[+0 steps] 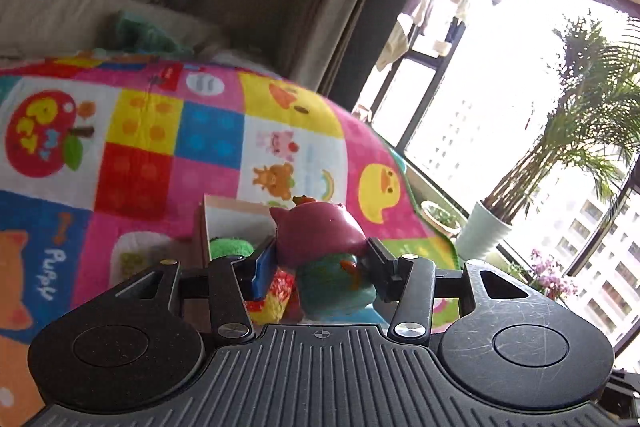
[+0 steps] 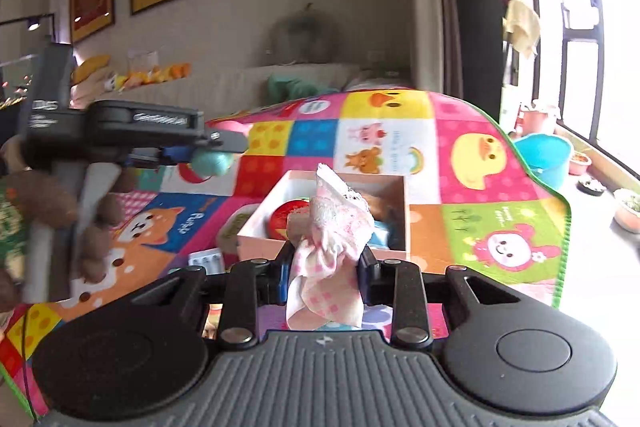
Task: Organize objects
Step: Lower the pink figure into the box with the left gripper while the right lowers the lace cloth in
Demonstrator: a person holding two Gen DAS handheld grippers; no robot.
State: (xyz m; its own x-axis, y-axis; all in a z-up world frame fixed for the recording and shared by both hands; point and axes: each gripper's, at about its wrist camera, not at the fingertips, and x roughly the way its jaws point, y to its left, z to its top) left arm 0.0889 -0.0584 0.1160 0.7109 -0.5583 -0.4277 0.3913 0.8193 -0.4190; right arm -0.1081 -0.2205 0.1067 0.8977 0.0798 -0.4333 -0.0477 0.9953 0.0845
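Observation:
My left gripper (image 1: 320,263) is shut on a toy figure (image 1: 320,239) with a maroon head and teal body, held above the colourful play mat (image 1: 160,131). A wooden box (image 1: 224,215) lies just beyond it with a green plush (image 1: 230,247) inside. My right gripper (image 2: 326,267) is shut on a pink and white checked cloth (image 2: 336,227), held in front of the same wooden box (image 2: 256,223), which holds a red round item (image 2: 286,215). The left gripper (image 2: 208,153) shows at the left of the right wrist view, held in a hand, with the teal toy (image 2: 212,163) in it.
The play mat (image 2: 460,187) covers the floor. A blue basin (image 2: 544,155) and plant pots (image 2: 628,207) stand by the window at right. A white potted palm (image 1: 484,231) stands near the window. A sofa with plush toys (image 2: 132,75) runs along the far wall.

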